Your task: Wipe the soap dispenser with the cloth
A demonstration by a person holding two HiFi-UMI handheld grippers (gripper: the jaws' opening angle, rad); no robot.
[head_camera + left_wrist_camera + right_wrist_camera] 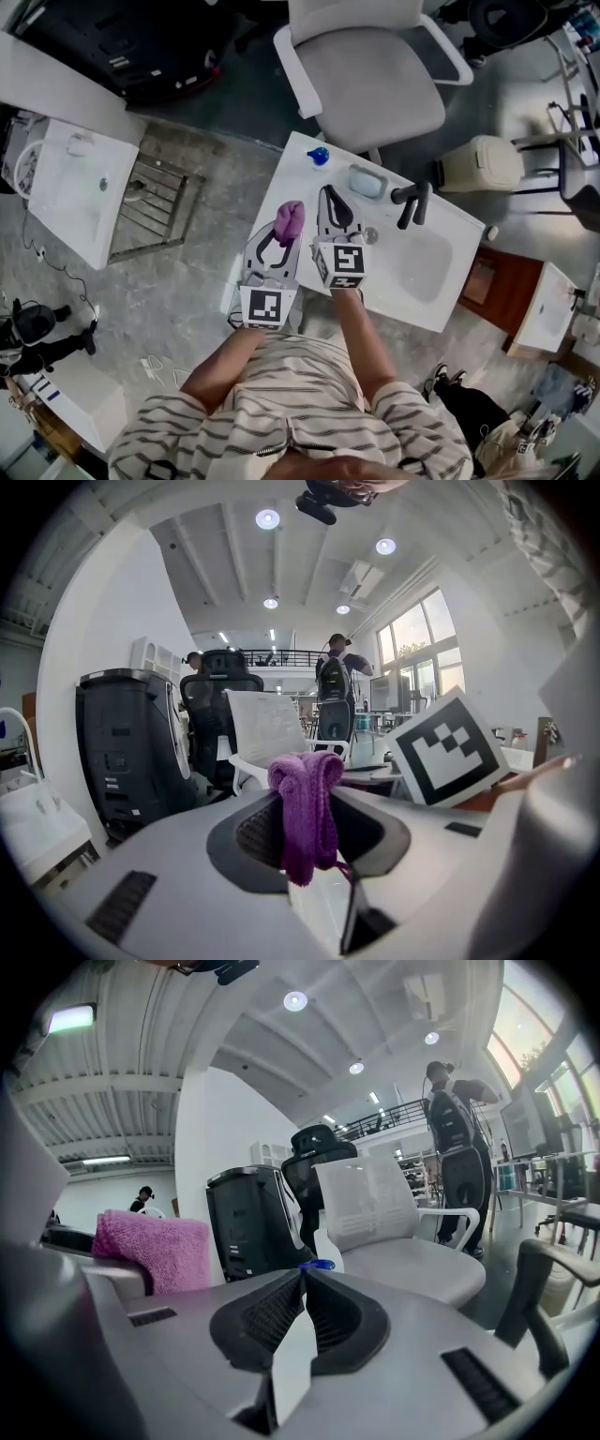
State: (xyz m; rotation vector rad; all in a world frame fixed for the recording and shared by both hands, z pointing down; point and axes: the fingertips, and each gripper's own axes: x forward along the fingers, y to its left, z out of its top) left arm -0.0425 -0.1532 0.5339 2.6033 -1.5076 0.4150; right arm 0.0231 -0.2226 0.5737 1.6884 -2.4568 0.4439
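Note:
A white counter (300,173) carries a small blue-topped soap dispenser (319,156) at its far left corner. My left gripper (282,234) is shut on a bunched purple cloth (288,222), held over the counter's left side, short of the dispenser. In the left gripper view the cloth (305,780) hangs pinched between the dark pads of that gripper (307,829). My right gripper (329,194) is just right of the cloth, jaws shut with nothing in them. In the right gripper view its tips (305,1277) meet, the dispenser's blue top (317,1265) shows just beyond them, and the cloth (155,1246) is at the left.
A grey soap dish (366,180), a black faucet (412,202) and the sink basin (422,262) lie right of the grippers. A white office chair (375,84) stands behind the counter, a cream bin (483,161) to its right, another white washbasin unit (80,187) at left.

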